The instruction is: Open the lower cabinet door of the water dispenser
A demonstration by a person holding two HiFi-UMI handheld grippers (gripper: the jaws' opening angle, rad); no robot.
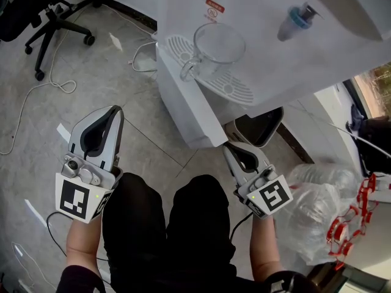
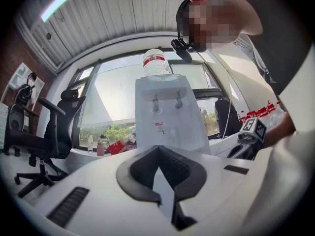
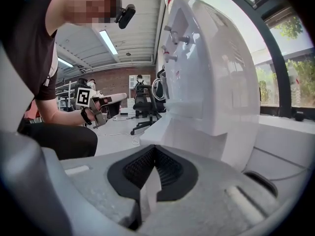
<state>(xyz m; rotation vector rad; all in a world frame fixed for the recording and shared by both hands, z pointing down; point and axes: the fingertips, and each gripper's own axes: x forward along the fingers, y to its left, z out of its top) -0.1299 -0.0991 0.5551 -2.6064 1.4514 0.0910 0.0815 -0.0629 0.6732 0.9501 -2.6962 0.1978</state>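
Observation:
The white water dispenser (image 1: 183,102) stands ahead of me, seen from above, with a glass cup (image 1: 217,44) on its drip tray. Its lower cabinet (image 3: 197,141) rises just beyond my right gripper (image 3: 155,149), whose jaws are shut with nothing visible between them. In the head view the right gripper (image 1: 227,146) has its tip at the cabinet's near bottom corner. My left gripper (image 1: 116,110) hangs over the floor to the left, away from the dispenser, jaws shut and empty. In the left gripper view the left gripper (image 2: 157,149) faces the dispenser's front (image 2: 170,122) from a distance.
A black office chair (image 1: 55,11) stands at the back left, with a white cable (image 1: 43,87) looping over the tiled floor. Clear plastic bags (image 1: 317,206) lie at the right. A black object (image 1: 259,127) sits beside the dispenser's base. My knees are below the grippers.

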